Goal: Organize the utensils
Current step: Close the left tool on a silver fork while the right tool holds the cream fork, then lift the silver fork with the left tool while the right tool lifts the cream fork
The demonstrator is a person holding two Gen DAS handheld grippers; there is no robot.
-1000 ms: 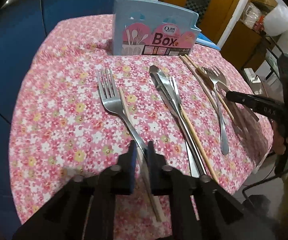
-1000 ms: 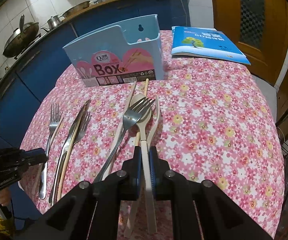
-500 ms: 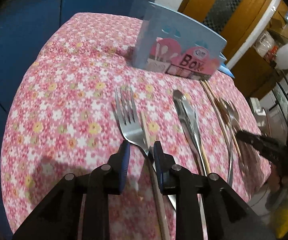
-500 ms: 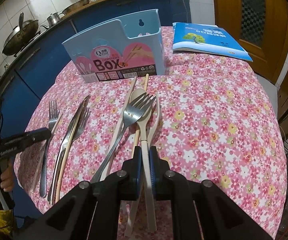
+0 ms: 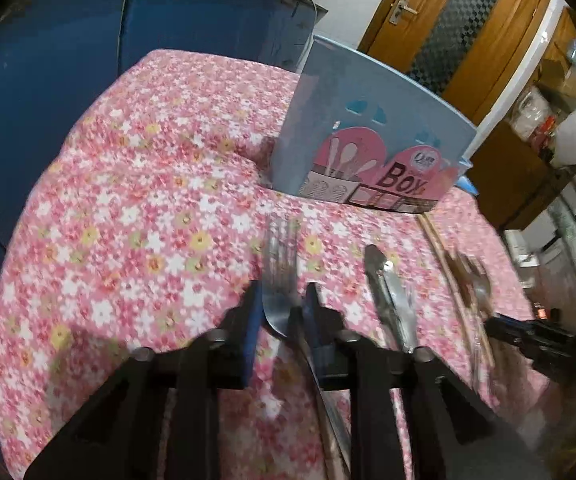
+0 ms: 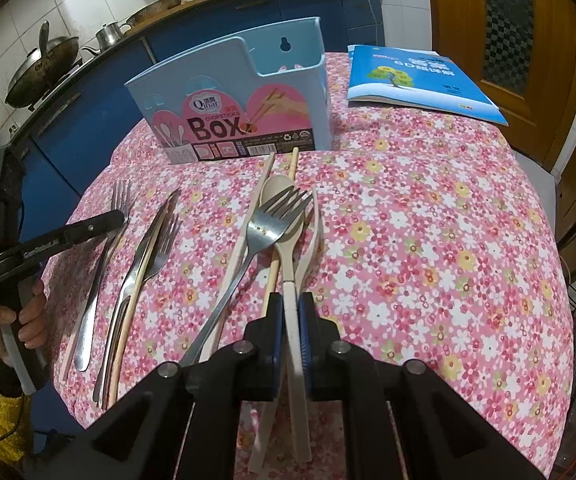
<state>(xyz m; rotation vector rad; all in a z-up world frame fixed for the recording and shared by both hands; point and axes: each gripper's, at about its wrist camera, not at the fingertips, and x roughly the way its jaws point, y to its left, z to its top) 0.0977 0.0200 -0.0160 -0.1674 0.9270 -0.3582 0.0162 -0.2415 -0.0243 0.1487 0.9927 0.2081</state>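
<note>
A light blue utensil box (image 6: 243, 100) stands upright at the back of the table; it also shows in the left wrist view (image 5: 368, 140). My left gripper (image 5: 281, 300) is open, its jaws on either side of a metal fork (image 5: 279, 280) that lies on the cloth; the fork also shows in the right wrist view (image 6: 99, 264). My right gripper (image 6: 290, 308) is shut on the handle of a cream plastic spoon (image 6: 283, 236), which rests among a second metal fork (image 6: 255, 240) and wooden chopsticks (image 6: 247, 232).
A metal knife and another fork (image 6: 143, 264) lie between the two groups. A blue booklet (image 6: 416, 80) lies at the back right. The round table has a pink floral cloth (image 6: 428, 240). Blue cabinets stand behind it and a wooden door is at the right.
My left gripper has opened wider and moved forward along the fork, from its handle up to the base of its tines. The right gripper has kept its hold on the spoon.
</note>
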